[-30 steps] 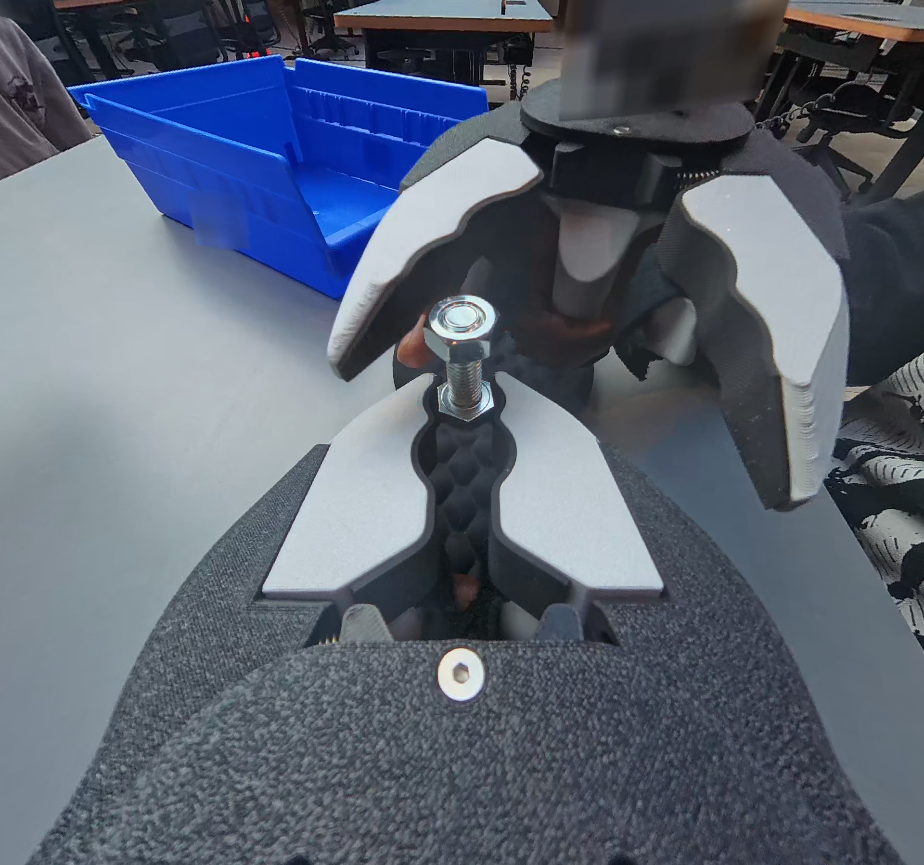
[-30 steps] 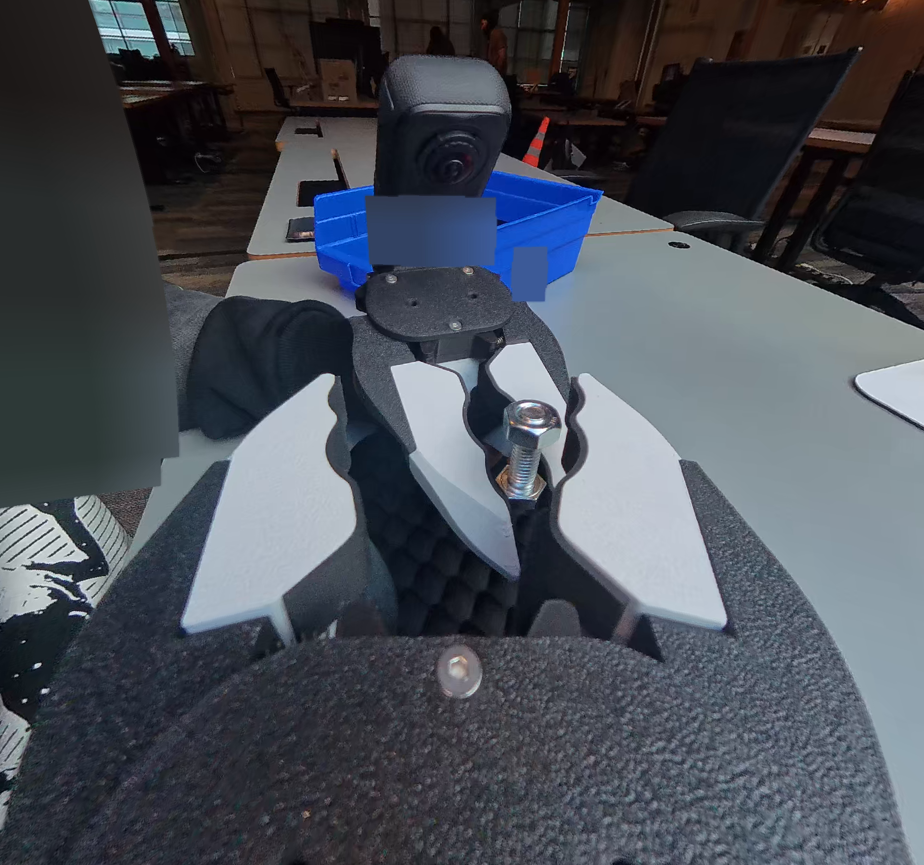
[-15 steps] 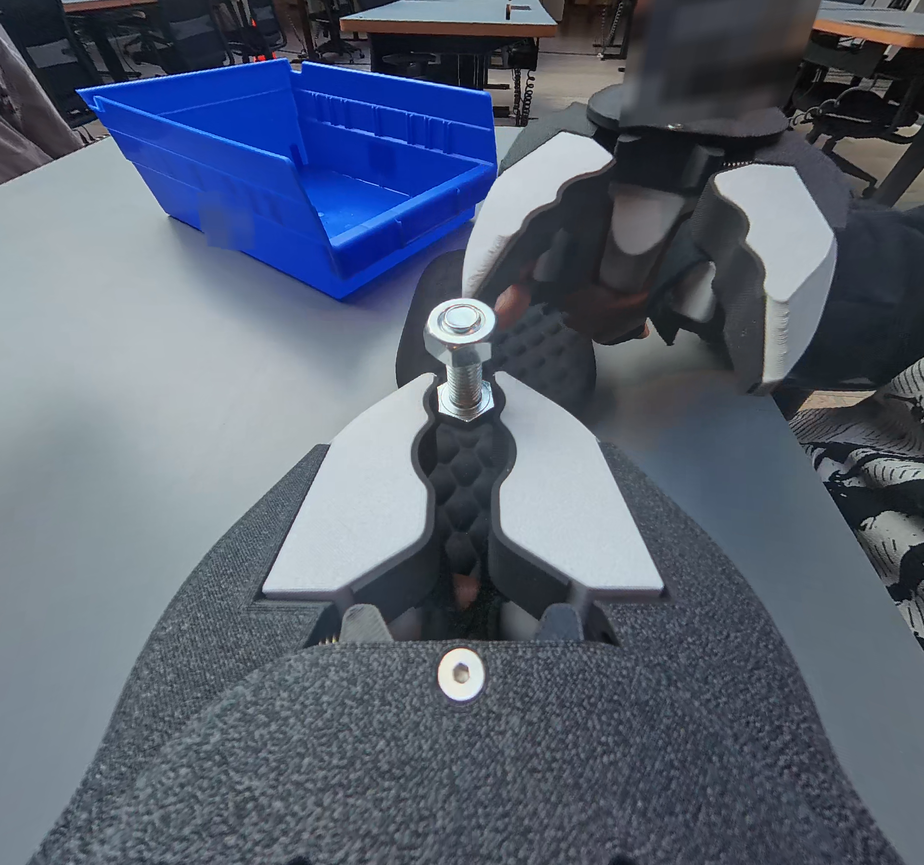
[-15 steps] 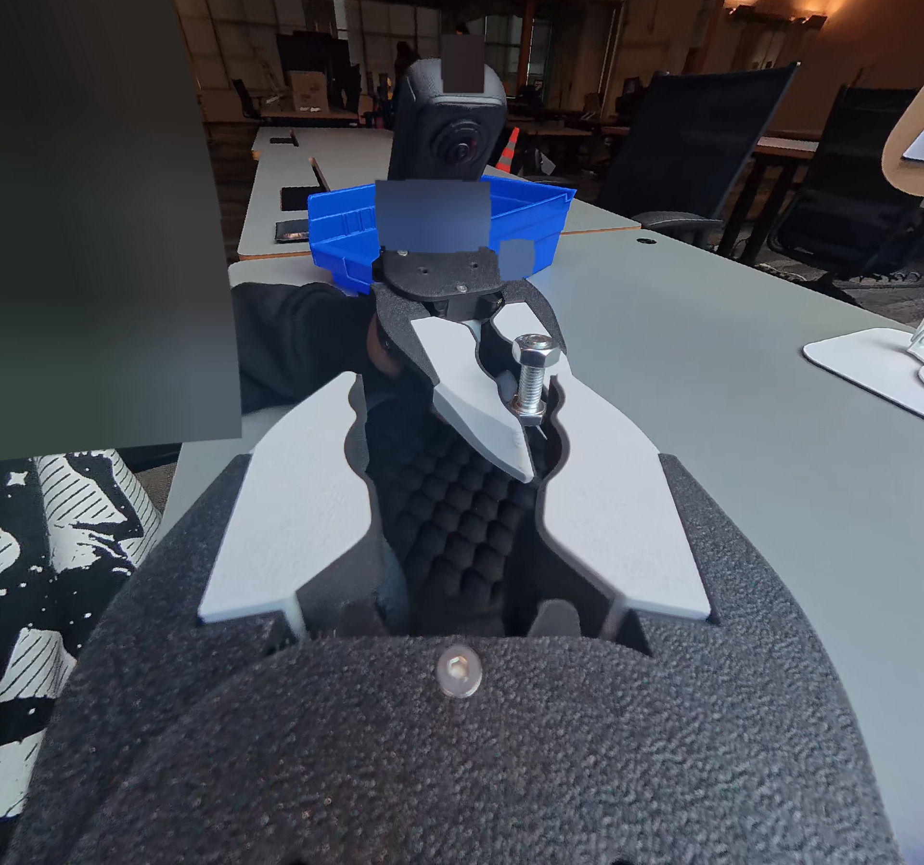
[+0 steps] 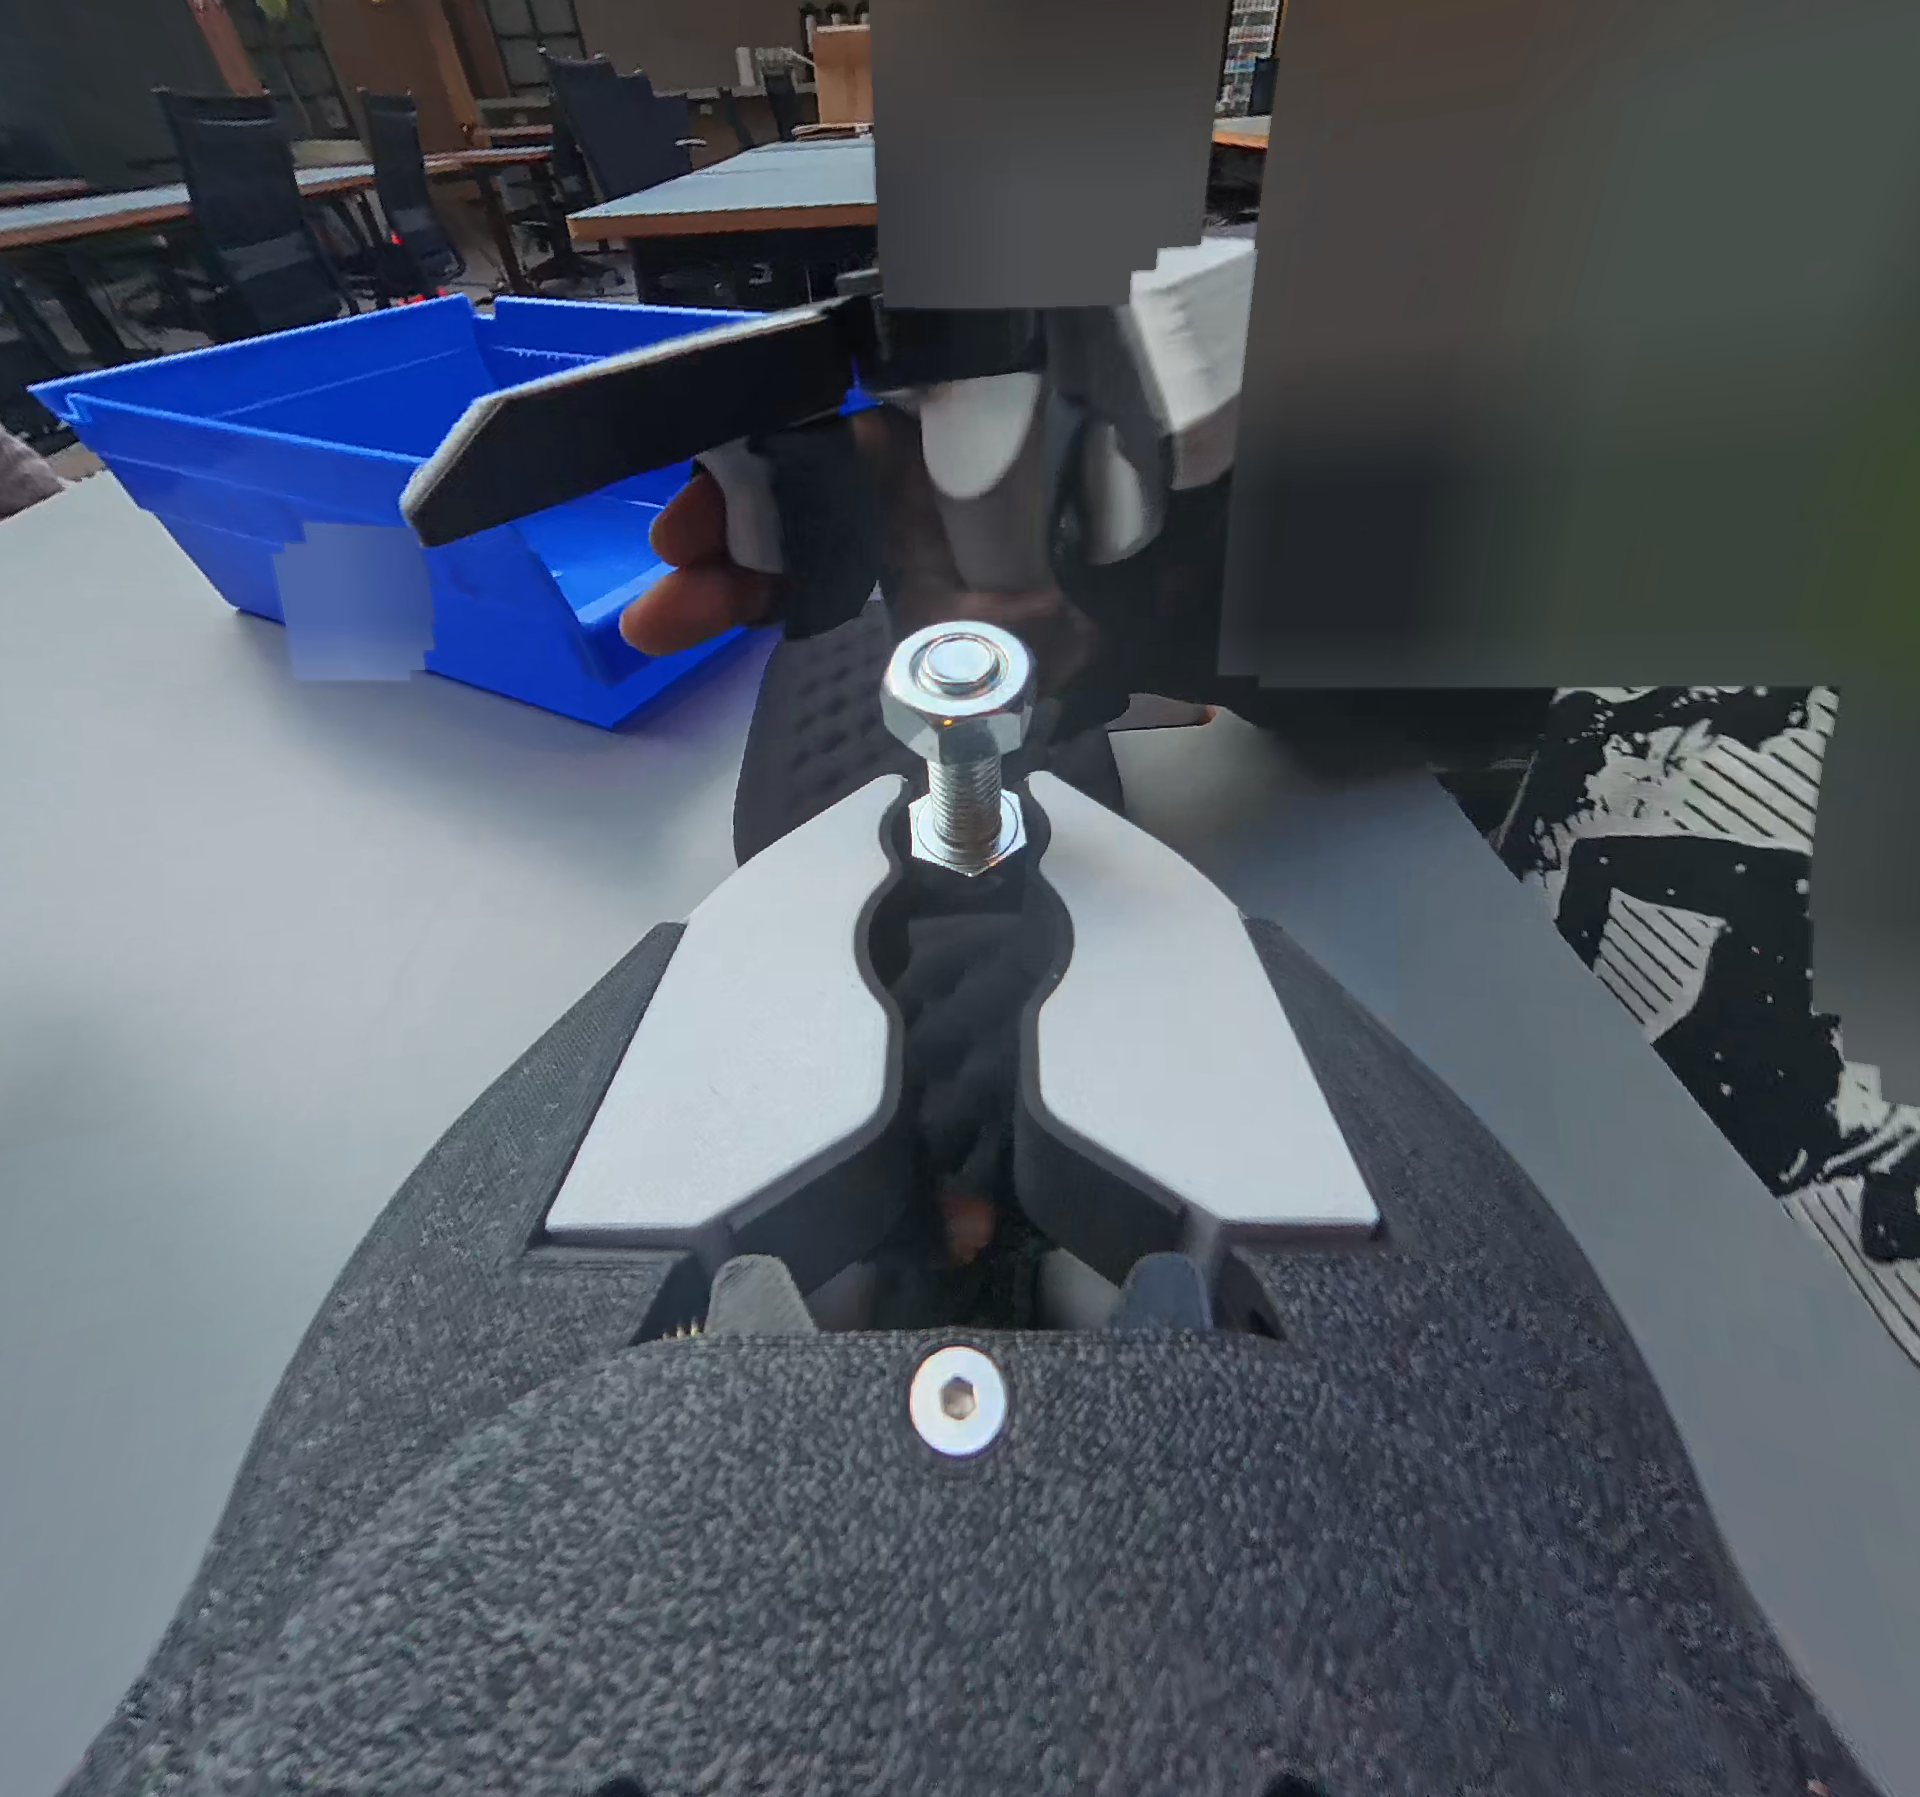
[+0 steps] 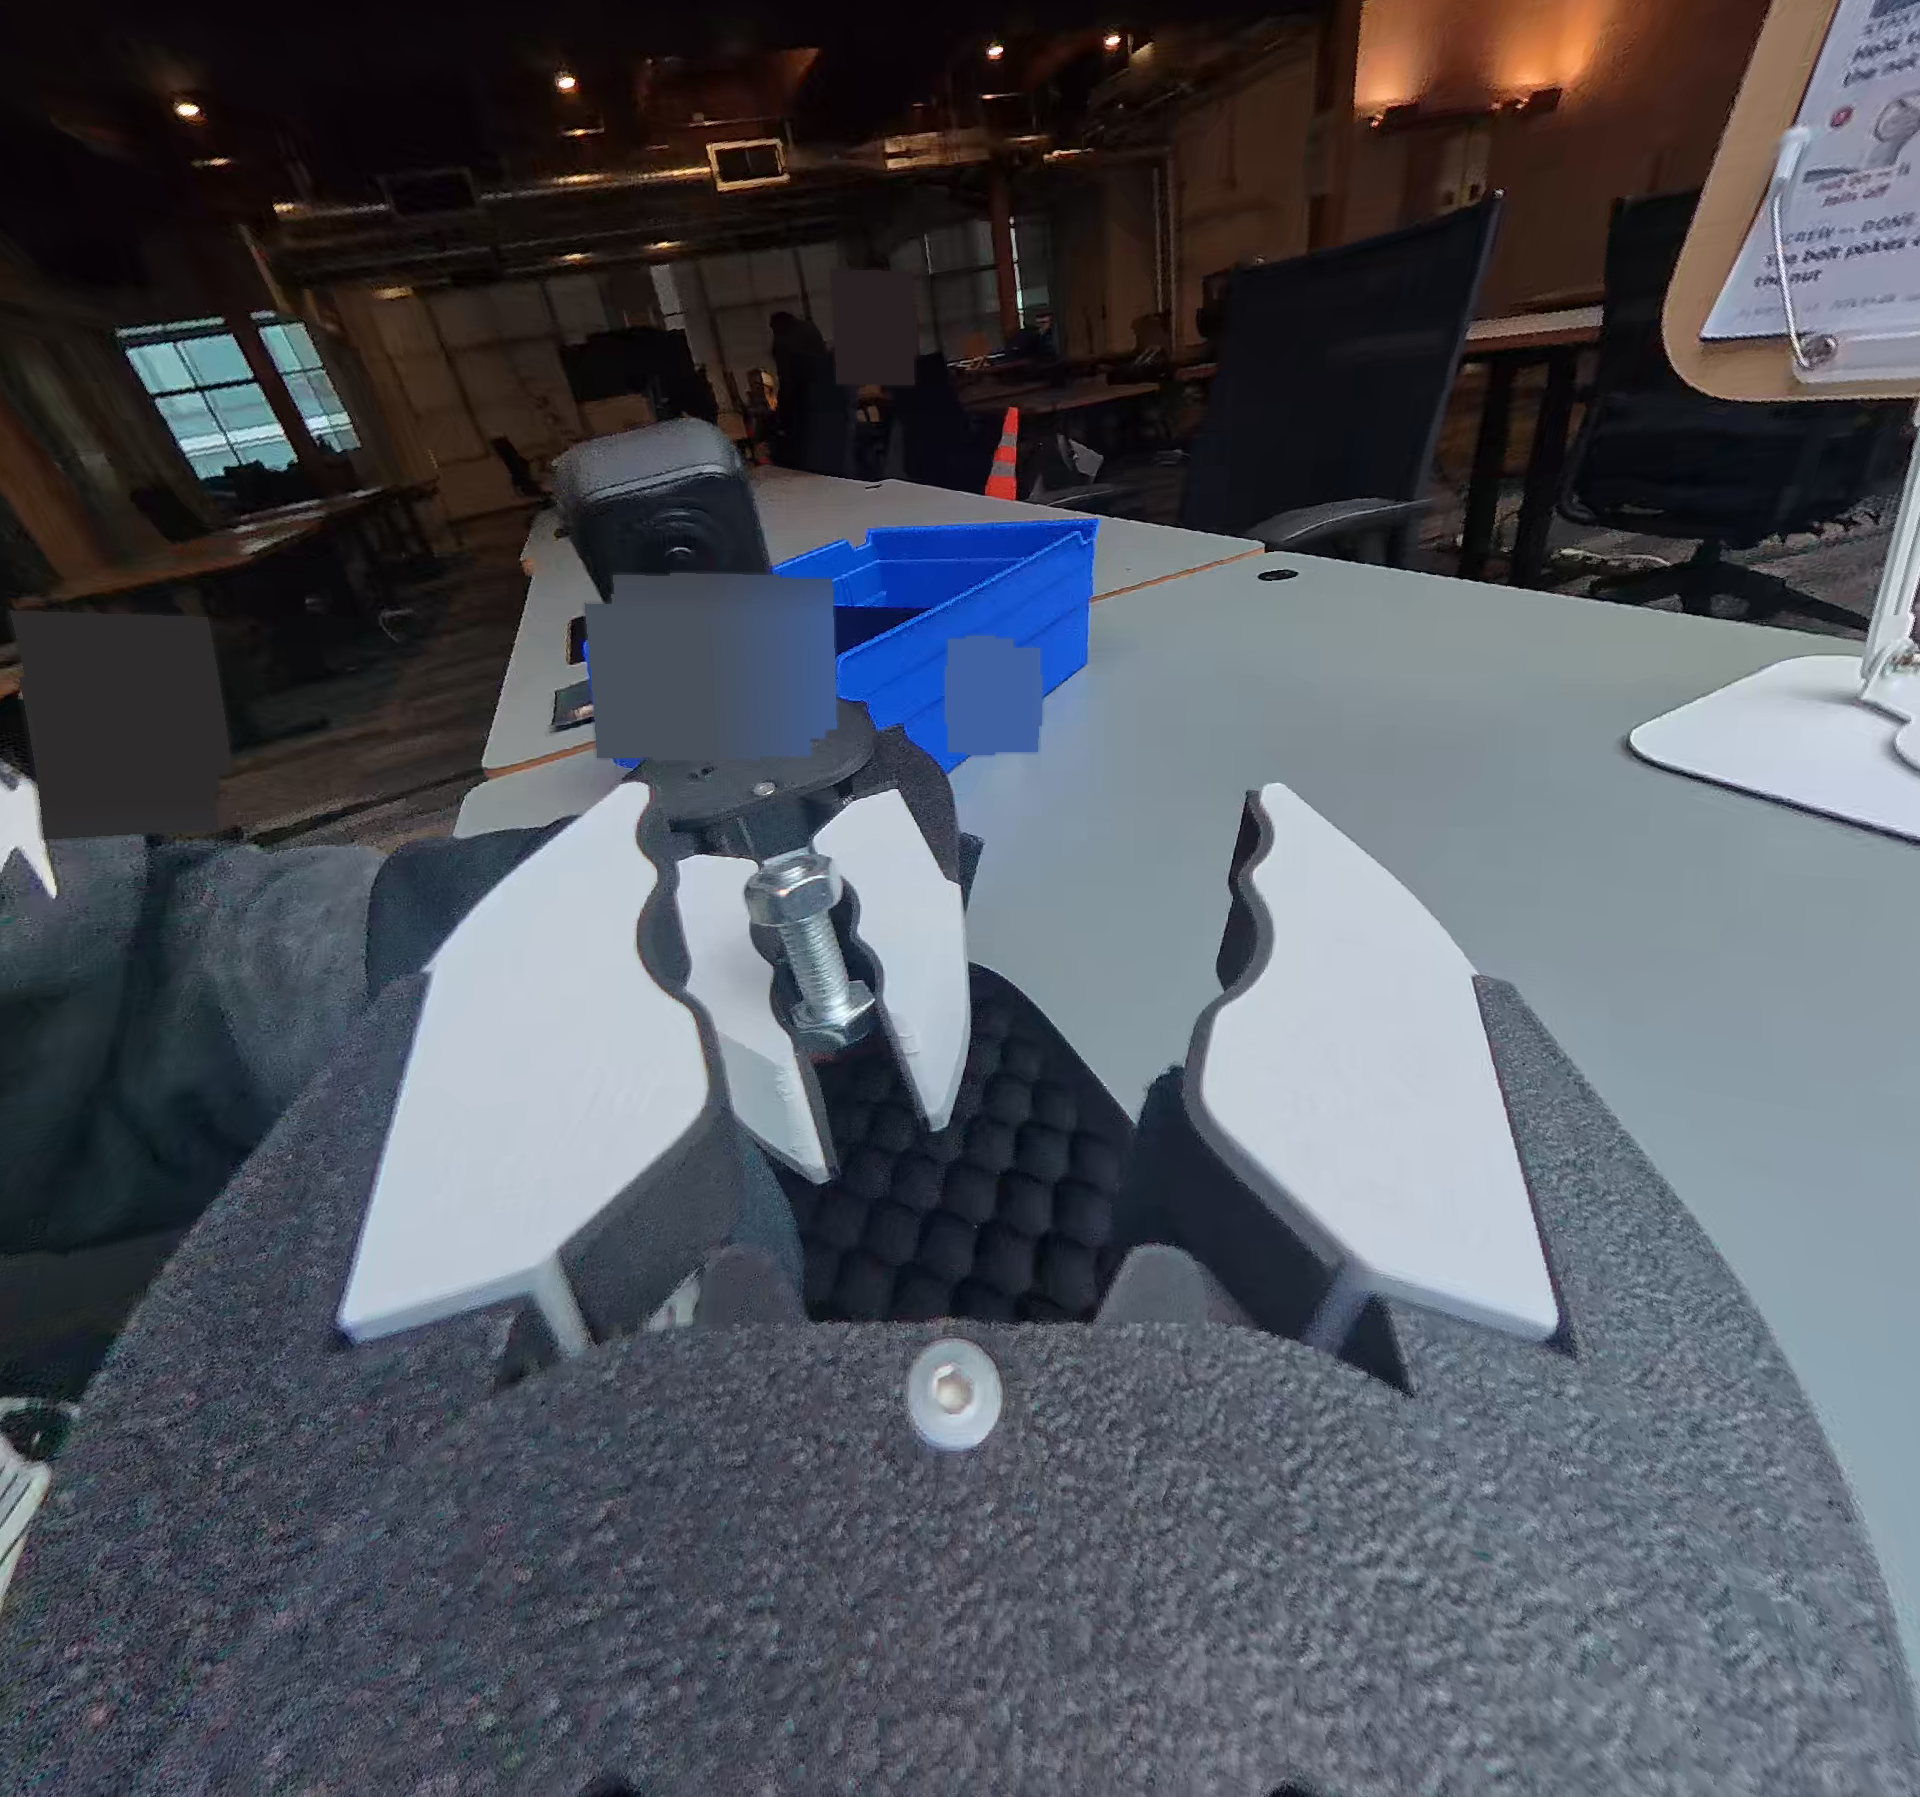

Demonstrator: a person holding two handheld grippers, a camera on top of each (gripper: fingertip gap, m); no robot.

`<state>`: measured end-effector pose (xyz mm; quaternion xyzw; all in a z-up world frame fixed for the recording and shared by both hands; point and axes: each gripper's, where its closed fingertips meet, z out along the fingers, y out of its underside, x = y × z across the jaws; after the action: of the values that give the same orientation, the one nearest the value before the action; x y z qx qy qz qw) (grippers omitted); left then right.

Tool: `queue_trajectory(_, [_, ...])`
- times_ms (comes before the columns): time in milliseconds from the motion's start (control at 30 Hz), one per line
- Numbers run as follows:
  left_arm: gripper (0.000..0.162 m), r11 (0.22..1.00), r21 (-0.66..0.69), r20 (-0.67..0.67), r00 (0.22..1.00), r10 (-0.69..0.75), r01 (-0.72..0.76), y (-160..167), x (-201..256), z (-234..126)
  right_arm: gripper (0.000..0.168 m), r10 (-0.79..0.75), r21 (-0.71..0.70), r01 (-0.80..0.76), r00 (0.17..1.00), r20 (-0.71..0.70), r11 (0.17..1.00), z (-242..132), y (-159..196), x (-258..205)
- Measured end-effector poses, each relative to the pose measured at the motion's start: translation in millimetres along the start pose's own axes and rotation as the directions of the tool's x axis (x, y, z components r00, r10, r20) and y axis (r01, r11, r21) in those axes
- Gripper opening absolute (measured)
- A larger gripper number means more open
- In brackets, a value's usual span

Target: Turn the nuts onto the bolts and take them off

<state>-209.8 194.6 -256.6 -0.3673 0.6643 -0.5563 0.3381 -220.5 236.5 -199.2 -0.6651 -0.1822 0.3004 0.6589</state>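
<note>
My left gripper (image 5: 966, 812) is shut on a steel bolt (image 5: 964, 797), clamping the hex piece at its lower end. The bolt stands up out of the jaws, with a hex nut (image 5: 956, 698) at its top end. My right gripper (image 6: 945, 797) is wide open and empty. It sits behind and apart from the bolt (image 6: 816, 958), which shows left of its centre. In the left wrist view one of its fingers (image 5: 623, 428) slants across above and behind the bolt, and a hand holds that gripper.
An open blue bin (image 5: 364, 459) stands on the grey table (image 5: 260, 916) at the far left and also shows in the right wrist view (image 6: 997, 594). A white stand base (image 6: 1766, 739) with a clipboard is at the right. The table edge and a person's patterned clothing (image 5: 1662, 916) are close by. Left tips to right tips: about 6 centimetres.
The right gripper, open around the top of the bolt a second ago, has drawn back, lifted away and tilted. The left gripper keeps its hold on the bolt.
</note>
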Motion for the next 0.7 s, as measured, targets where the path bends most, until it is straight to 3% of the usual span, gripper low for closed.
queue_trajectory(133, [0.017,1.0,0.024,-0.021,1.0,-0.016,0.016,-3,1,-2,0.093,0.15,0.011,-0.149,0.983,-0.108,0.989,-3,10,17])
queue_trajectory(367, [0.017,0.99,-0.089,-0.002,0.994,-0.108,0.107,11,-8,8,0.094,0.292,-0.028,-0.292,0.956,-0.023,0.956,-5,15,-3])
queue_trajectory(700, [0.017,0.963,-0.157,0.109,0.973,-0.203,0.219,23,-28,13,0.111,0.068,-0.211,-0.067,0.998,-0.001,0.975,2,42,-37])
